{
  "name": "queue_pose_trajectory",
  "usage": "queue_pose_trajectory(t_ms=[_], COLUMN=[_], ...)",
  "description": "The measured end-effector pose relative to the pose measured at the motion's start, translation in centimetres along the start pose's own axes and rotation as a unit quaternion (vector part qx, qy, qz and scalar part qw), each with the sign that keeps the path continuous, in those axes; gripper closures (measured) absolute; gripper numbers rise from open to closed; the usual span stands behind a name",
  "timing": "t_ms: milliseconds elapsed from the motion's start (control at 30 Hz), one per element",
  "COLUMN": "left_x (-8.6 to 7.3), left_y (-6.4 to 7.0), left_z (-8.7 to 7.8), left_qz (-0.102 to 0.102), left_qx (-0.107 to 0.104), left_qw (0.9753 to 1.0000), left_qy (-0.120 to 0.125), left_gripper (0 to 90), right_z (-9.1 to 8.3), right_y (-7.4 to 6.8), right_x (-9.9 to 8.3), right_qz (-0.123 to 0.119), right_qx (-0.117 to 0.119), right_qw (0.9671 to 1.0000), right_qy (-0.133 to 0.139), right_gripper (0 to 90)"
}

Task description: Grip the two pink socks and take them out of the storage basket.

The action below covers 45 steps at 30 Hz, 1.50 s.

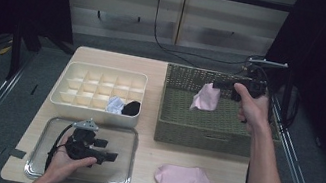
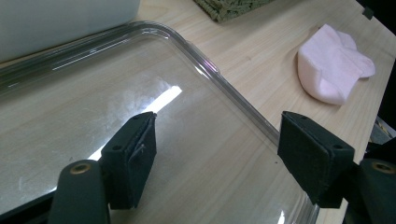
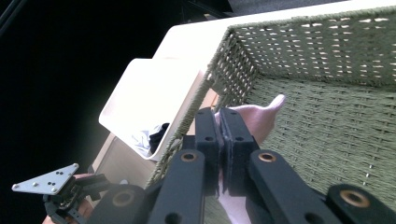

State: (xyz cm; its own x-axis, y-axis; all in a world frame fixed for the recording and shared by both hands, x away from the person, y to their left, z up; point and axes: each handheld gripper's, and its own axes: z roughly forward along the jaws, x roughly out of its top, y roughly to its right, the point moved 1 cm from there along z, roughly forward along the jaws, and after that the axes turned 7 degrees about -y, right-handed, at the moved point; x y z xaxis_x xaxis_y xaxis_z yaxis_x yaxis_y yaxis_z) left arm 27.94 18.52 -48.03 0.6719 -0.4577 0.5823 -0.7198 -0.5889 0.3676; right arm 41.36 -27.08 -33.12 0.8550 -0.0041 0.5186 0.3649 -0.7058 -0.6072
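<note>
The right hand-held gripper (image 1: 217, 85) is clamped tight on a pink sock (image 1: 206, 98), which hangs above the inside of the wicker basket (image 1: 203, 140). The left hand-held gripper (image 1: 111, 155) rests over the clear tray (image 1: 129, 139) with jaws wide apart, holding nothing. A second pink sock (image 1: 183, 180) lies on the counter (image 1: 151, 104) near the tray.

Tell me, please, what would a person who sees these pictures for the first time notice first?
Probably the pink sock that the right gripper holds pinched above the green woven basket. A second pink sock lies flat on the table's near edge. At the left, the left gripper stands open over a clear tray.
</note>
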Motion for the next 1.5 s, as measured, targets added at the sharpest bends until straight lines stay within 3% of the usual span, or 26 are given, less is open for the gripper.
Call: queue_pose_trajectory(t_ms=[300, 700, 1067, 1500], left_x=[0.0, 0.0, -0.2, -0.2], left_y=[-0.1, 0.0, -0.1, -0.2], left_z=[-0.1, 0.1, -0.1, -0.1], left_qz=[-0.003, -0.003, -0.002, -0.004], left_qx=[0.0, 0.0, 0.003, 0.006], left_qw=[1.0, 1.0, 1.0, 1.0], left_qy=[0.003, -0.001, 0.0, 0.0], left_gripper=[28.3, 28.6, 28.4, 28.3], right_z=[-0.4, -1.9, -2.7, -4.6], right_y=[-1.8, -3.1, -4.6, -7.0], right_x=[0.1, -0.6, -1.3, -3.2], right_qz=[-0.016, -0.02, -0.022, -0.06], right_qx=[0.018, 0.035, 0.031, 0.057], right_qw=[0.9997, 0.999, 0.9991, 0.9962], right_qy=[0.009, 0.018, 0.02, 0.027], right_gripper=[86.8, 86.5, 86.6, 86.5])
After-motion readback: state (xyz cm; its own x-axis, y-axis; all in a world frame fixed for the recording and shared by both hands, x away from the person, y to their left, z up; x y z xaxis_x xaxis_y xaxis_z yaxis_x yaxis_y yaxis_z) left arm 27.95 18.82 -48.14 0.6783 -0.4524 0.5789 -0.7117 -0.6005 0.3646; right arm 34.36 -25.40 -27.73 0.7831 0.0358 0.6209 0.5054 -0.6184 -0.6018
